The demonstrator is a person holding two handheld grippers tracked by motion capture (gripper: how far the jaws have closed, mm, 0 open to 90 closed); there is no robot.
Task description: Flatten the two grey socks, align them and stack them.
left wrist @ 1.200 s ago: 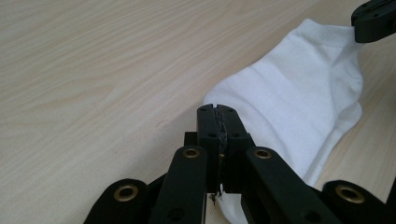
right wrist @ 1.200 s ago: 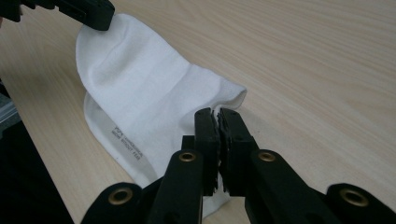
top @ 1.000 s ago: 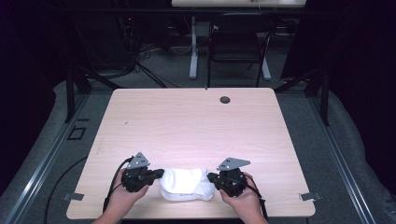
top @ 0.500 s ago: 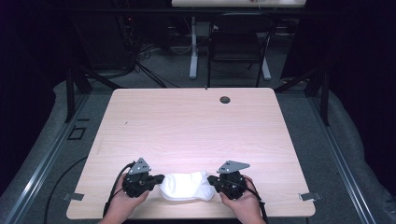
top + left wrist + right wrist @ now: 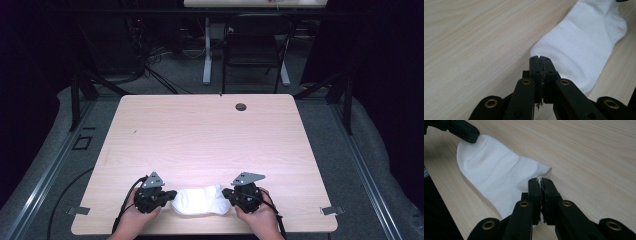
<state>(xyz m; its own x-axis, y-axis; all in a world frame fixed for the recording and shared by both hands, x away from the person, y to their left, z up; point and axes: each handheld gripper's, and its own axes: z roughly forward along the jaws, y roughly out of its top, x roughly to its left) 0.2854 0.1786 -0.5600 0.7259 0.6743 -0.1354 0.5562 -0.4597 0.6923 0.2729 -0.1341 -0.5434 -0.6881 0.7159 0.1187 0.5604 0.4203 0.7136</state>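
A white sock [image 5: 200, 201] lies stretched flat near the table's front edge, between the two grippers. My left gripper [image 5: 171, 195] is at the sock's left end; in the left gripper view [image 5: 540, 59] its jaws are pressed together on the edge of the sock's toe end [image 5: 579, 47]. My right gripper [image 5: 226, 193] is at the sock's right end; in the right gripper view [image 5: 539, 180] its jaws are clamped on the sock's cuff end [image 5: 499, 172]. The left gripper [image 5: 464, 131] also appears far off in the right gripper view.
The light wooden table [image 5: 210, 135] stretches away beyond the sock, with a round cable hole [image 5: 241, 106] near its far edge. A black chair [image 5: 255, 45] and table legs stand behind it on the dark floor.
Both grippers and the sock have slid toward the table's front edge. The sock now lies flatter and more stretched between them.
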